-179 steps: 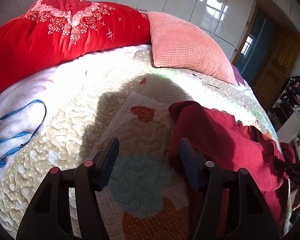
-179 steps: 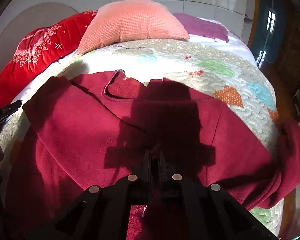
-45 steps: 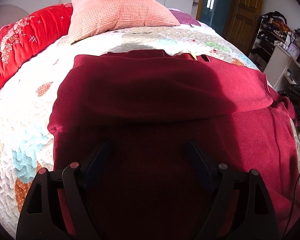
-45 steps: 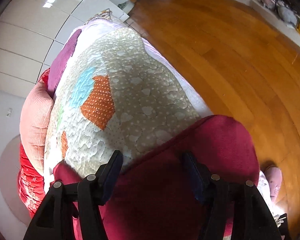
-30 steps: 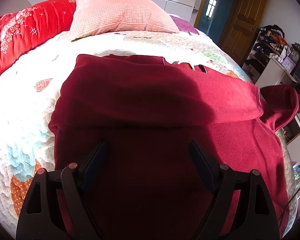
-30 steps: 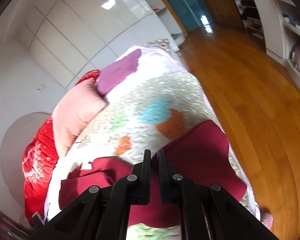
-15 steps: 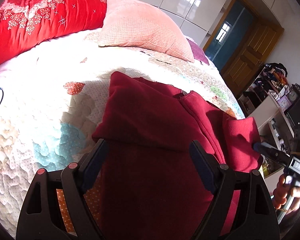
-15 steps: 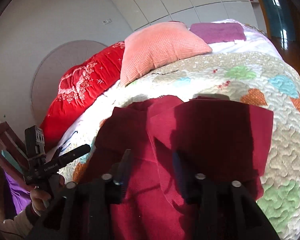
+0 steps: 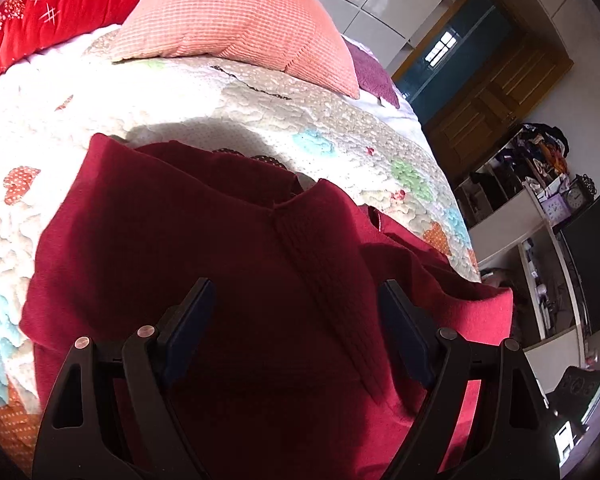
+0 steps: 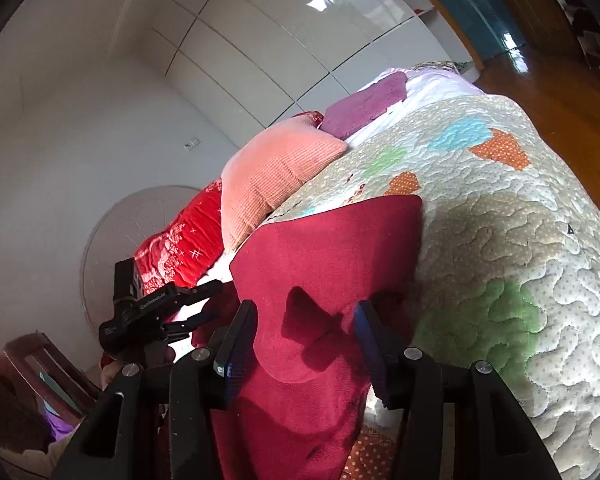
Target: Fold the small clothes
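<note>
Both claws, left claw (image 9: 296, 312) and right claw (image 10: 304, 340), gape empty over the dark red fleece sweater (image 9: 204, 248) at lower centre; its folded sleeves could slip apart on the quilted bed (image 10: 520, 248).

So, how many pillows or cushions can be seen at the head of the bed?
3: a salmon-pink ribbed pillow in the middle, a red floral bolster to its left, and a purple cushion behind it to the right. Others may be hidden.

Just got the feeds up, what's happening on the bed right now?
A person with a gripper in each hand is folding a dark red sweater on a quilted bedspread. Its sides are folded inward, one flap lying on top. The left gripper and right gripper are both open above the sweater, holding nothing. A peach pillow sits behind.
</note>
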A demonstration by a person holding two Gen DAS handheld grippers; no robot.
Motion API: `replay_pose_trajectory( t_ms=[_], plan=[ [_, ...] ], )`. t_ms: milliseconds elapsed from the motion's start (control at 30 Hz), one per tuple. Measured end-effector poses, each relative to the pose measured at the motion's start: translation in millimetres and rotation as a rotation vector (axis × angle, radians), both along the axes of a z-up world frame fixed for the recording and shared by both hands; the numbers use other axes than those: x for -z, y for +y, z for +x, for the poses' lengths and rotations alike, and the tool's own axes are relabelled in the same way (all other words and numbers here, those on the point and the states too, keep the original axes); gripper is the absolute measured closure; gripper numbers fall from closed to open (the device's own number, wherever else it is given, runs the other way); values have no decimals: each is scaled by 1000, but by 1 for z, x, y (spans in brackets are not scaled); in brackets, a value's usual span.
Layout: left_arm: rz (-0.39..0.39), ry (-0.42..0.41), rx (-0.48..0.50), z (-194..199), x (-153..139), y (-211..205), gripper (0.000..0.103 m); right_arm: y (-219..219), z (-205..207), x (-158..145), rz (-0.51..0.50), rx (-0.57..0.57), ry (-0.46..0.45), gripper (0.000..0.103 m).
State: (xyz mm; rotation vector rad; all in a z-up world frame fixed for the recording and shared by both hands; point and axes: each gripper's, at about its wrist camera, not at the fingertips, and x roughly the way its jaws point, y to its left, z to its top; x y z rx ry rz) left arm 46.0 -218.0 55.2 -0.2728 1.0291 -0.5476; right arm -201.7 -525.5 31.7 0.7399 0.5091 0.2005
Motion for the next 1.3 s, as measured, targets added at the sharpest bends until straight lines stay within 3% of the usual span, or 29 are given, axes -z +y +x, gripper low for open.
replay_pose_trajectory(
  t_ms=[133, 167, 200, 267, 367, 467, 567, 600, 700, 767, 833, 867, 900, 933, 1000, 1100, 1167, 1233, 1300],
  plan=[
    [-12, -4, -20, 11, 3, -25, 22, -13, 0, 14, 66, 19, -10, 55],
    [-18, 3, -10, 14, 4, -31, 39, -18, 0, 18, 91, 25, -4, 55],
    [-10, 15, 3, 17, 6, -37, 65, -21, 0, 20, 114, 32, -2, 55],
    [33, 17, 4, 21, 6, -46, 91, -27, -1, 22, 137, 51, 1, 55],
    [-15, -30, 12, 17, -11, -36, 94, -27, -2, 18, 112, 77, 20, 54],
    [-28, -186, -58, 4, -49, 1, 94, -24, 0, 6, 42, 91, 47, 50],
    [-1, -270, -165, -9, -69, 50, 94, -19, 10, -7, -26, 114, 67, 30],
    [9, -270, -181, -12, -66, 62, 94, -19, 15, -10, -45, 123, 80, 26],
    [38, -230, -184, -19, -44, 81, 94, -17, 42, -11, -85, 122, 164, 25],
    [61, -210, -188, -19, -28, 84, 94, -13, 65, -5, -106, 95, 261, 25],
    [52, -180, -193, -18, -16, 84, 94, -6, 82, -1, -110, 43, 287, 25],
    [49, -177, -195, -18, -14, 84, 94, -3, 90, 0, -128, 31, 296, 28],
    [51, -182, -196, -18, -13, 83, 94, 1, 98, -1, -167, 21, 300, 49],
    [50, -187, -197, -18, -14, 81, 94, 5, 107, -3, -244, 18, 318, 80],
    [23, -192, -191, -18, -18, 80, 94, 13, 113, -13, -402, 48, 329, 95],
    [3, -219, -180, -23, -24, 75, 94, 15, 114, -25, -505, 93, 314, 96],
    [46, -198, -143, -24, -13, 62, 94, 7, 117, -15, -582, 164, 368, 96],
    [134, -148, -112, -22, 6, 48, 94, -6, 116, 1, -510, 171, 422, 96],
    [149, -138, -120, -25, 16, 50, 94, -16, 101, 1, -414, 177, 385, 94]
  ],
)
